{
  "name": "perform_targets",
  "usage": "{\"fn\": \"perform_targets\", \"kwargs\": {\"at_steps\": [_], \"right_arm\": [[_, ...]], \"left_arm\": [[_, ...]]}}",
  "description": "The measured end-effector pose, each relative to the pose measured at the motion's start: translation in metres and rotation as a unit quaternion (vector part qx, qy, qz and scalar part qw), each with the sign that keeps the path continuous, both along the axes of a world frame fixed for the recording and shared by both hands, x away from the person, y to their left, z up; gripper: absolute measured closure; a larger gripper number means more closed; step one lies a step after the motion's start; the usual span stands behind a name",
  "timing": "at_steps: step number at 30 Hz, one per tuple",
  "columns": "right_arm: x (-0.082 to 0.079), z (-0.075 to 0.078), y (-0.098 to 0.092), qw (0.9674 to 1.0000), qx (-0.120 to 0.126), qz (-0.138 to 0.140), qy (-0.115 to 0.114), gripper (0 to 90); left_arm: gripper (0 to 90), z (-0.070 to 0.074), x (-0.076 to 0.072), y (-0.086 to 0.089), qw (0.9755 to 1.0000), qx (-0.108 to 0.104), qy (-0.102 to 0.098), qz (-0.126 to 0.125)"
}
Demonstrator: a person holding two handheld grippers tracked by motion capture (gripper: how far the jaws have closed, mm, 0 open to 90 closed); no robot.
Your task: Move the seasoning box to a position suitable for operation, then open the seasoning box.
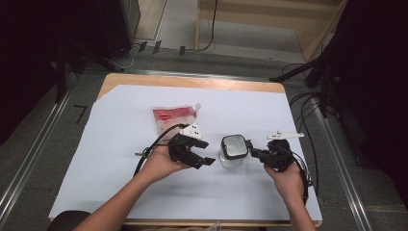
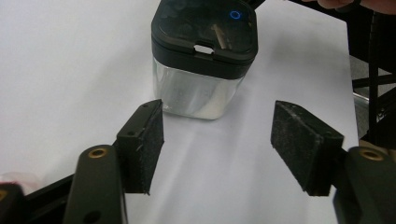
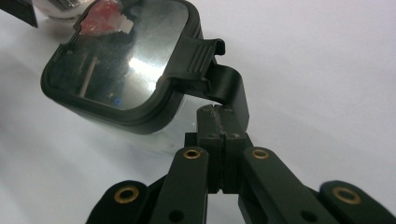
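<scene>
The jar [image 1: 233,151] stands mid-worktop [image 1: 120,183] between both grippers. The right gripper [image 3: 219,116] has its jaws pressed together on the lid's latch [image 3: 224,86]. The left gripper [image 2: 217,140] has its jaws spread, just short of the jar. High view adds a red pouch [image 1: 173,118] behind.

on the white surface [image 1: 120,159] a clear jar [image 1: 234,151] with a dark lid sits between the left gripper [image 1: 204,161] and right gripper [image 1: 254,153]; a red-and-white pouch [image 1: 172,118] lies behind.
</scene>
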State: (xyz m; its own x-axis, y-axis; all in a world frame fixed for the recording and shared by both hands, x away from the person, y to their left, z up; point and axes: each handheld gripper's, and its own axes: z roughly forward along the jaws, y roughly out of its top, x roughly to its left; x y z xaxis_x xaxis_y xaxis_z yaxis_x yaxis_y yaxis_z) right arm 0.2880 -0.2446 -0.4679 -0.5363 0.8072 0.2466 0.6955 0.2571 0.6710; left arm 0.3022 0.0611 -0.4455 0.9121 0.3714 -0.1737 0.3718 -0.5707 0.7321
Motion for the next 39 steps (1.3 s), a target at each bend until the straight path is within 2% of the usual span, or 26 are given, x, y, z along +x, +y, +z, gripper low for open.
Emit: {"fn": "perform_targets", "kwargs": {"at_steps": [4,5,6,10,12,15,17,20,22,23,28,30,32,35,39], "right_arm": [[-0.004,0.006,-0.004,0.9999,0.006,0.0,-0.008,90.0],[-0.006,0.009,-0.005,0.9999,0.006,-0.003,-0.015,90.0],[-0.007,0.012,-0.008,0.9997,0.006,-0.006,-0.024,90.0],[0.002,0.015,-0.016,0.999,0.019,-0.025,-0.03,90.0],[0.009,0.013,-0.016,0.999,0.012,-0.026,-0.035,90.0],[0.018,0.01,-0.015,0.9992,0.004,-0.024,-0.031,90.0],[0.023,0.006,-0.016,0.9994,0.009,-0.022,-0.026,90.0],[0.027,0.0,-0.015,0.9996,0.016,-0.019,-0.015,90.0],[0.027,-0.001,-0.014,0.9997,0.015,-0.018,-0.011,90.0],[0.027,-0.002,-0.013,0.9998,0.013,-0.013,-0.011,90.0],[0.028,-0.003,-0.01,0.9998,0.015,-0.008,-0.014,90.0],[0.029,-0.003,-0.008,0.9998,0.012,-0.009,-0.014,90.0],[0.029,-0.004,-0.007,0.9998,0.009,-0.008,-0.016,90.0],[0.03,-0.005,-0.007,0.9998,0.01,-0.013,-0.009,90.0],[0.03,-0.005,-0.007,0.9998,0.009,-0.013,-0.008,90.0]], "left_arm": [[25.3,0.001,0.002,-0.003,0.9999,-0.01,0.01,-0.001],[23.6,0.001,0.003,-0.004,0.9997,-0.016,0.017,-0.004],[22.3,0.002,0.003,-0.005,0.9997,-0.018,0.014,-0.004],[18.2,0.002,0.008,-0.017,0.9999,-0.008,0.008,-0.009],[16.5,0.001,0.01,-0.024,0.9999,-0.005,0.01,-0.007],[15.4,0.0,0.014,-0.035,0.9999,0.009,0.002,-0.006],[14.9,-0.002,0.016,-0.041,0.9999,0.015,-0.005,-0.006],[13.2,-0.008,0.021,-0.048,0.9997,0.023,-0.001,-0.007],[8.3,-0.015,0.023,-0.052,0.9996,0.024,0.011,-0.004],[8.1,-0.017,0.023,-0.054,0.9996,0.023,0.015,-0.004],[8.8,-0.023,0.022,-0.062,0.9995,0.03,-0.003,-0.007],[12.3,-0.024,0.023,-0.062,0.9993,0.034,-0.011,-0.007],[14.0,-0.026,0.025,-0.062,0.9997,0.024,-0.004,-0.006],[14.3,-0.029,0.027,-0.063,0.9998,0.016,-0.002,-0.008],[15.5,-0.026,0.025,-0.065,0.9994,0.023,-0.022,-0.011]]}}
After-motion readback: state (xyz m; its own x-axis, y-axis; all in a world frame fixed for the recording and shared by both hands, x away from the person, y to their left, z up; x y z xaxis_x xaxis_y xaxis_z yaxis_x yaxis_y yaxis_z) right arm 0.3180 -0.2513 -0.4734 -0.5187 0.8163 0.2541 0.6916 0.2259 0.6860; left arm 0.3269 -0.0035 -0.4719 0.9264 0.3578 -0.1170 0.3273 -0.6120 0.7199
